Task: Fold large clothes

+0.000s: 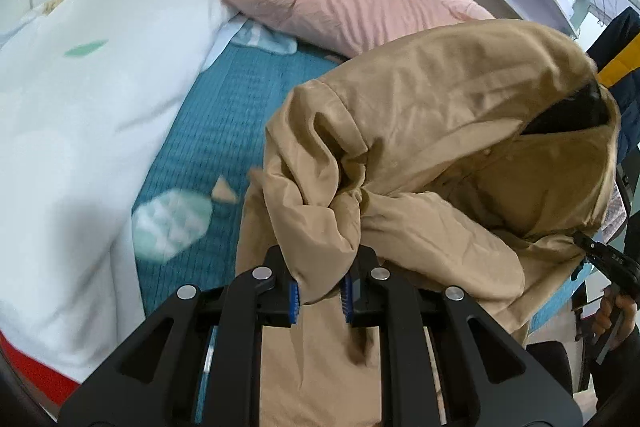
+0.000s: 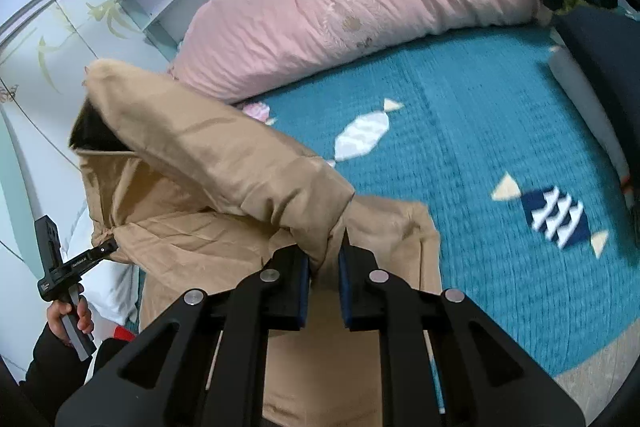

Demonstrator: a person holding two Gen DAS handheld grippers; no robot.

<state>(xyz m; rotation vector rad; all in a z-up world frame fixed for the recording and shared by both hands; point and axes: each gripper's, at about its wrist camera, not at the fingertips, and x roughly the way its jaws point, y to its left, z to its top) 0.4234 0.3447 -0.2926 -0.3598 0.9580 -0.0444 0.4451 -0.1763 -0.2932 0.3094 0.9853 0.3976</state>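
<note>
A bunched fold of the tan coat (image 1: 420, 115) is clamped between the closed-in jaws of the left gripper (image 1: 320, 297) and of the right gripper (image 2: 324, 281), the garment being held above the teal bedspread (image 2: 480, 115).

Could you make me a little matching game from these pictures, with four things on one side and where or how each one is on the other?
Things:
1. tan coat
2. pink quilt
3. white duvet
4. teal bedspread

States:
A. bunched up along the headboard
B. covers the mattress, with fish shapes on it
C. held up off the bed, pinched by both grippers
D. piled at the left side of the left wrist view

Pairs: 1-C, 2-A, 3-D, 4-B. The left gripper and the right gripper each clamp a fold of the coat.
</note>
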